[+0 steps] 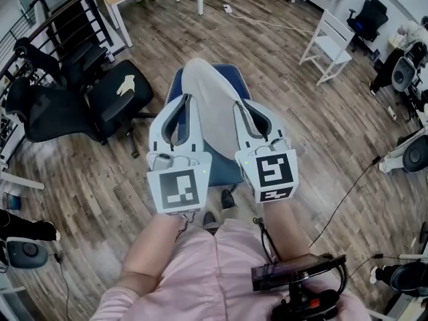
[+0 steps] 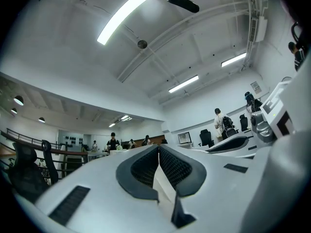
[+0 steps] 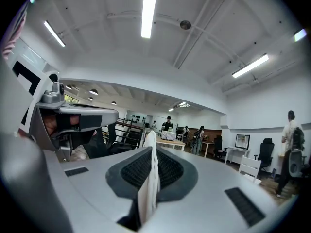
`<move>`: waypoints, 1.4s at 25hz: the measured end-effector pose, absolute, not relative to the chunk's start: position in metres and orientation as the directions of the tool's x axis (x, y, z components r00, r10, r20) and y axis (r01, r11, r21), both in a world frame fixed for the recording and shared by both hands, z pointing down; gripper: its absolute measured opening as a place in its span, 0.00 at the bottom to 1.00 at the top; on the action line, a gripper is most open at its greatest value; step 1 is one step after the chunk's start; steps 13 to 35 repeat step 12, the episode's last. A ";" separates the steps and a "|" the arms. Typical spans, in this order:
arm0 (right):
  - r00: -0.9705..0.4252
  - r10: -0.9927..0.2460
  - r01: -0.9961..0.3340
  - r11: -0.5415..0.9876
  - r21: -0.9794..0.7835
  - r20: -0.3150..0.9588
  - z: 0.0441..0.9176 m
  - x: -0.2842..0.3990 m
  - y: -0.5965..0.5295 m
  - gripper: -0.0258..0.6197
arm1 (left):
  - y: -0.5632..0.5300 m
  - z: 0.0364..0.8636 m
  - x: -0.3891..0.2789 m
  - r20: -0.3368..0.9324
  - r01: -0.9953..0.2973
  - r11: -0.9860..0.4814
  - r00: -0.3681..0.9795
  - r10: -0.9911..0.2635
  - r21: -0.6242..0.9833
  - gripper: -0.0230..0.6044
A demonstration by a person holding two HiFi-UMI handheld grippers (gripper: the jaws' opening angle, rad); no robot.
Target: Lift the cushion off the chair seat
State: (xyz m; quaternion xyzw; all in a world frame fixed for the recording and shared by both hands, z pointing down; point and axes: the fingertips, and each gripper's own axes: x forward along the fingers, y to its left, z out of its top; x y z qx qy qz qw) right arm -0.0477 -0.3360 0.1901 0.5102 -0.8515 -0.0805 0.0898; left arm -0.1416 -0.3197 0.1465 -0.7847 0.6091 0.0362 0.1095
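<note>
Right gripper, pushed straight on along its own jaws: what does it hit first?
The cushion, whose edge sits pinched in the right gripper. Past it the way looks free, as far as a distant desk, though depth is unclear.

Head view steeply down; tool views close, toward ceiling (image 2: 73,33).

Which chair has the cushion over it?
The blue chair, showing beneath the grey cushion; the black office chair stands apart at left, the white chair at upper right.
</note>
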 end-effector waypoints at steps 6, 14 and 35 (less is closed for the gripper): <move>-0.461 -0.884 -0.856 0.465 0.227 0.077 0.192 -0.047 -0.338 0.07 | -0.323 0.149 -0.139 -0.181 -0.962 -0.237 0.258 -0.949 -0.132 0.06; -0.455 -0.887 -0.859 0.459 0.227 0.072 0.194 -0.041 -0.342 0.07 | -0.328 0.152 -0.134 -0.181 -0.962 -0.236 0.259 -0.949 -0.136 0.06; -0.455 -0.887 -0.859 0.459 0.227 0.072 0.194 -0.041 -0.342 0.07 | -0.328 0.152 -0.134 -0.181 -0.962 -0.236 0.259 -0.949 -0.136 0.06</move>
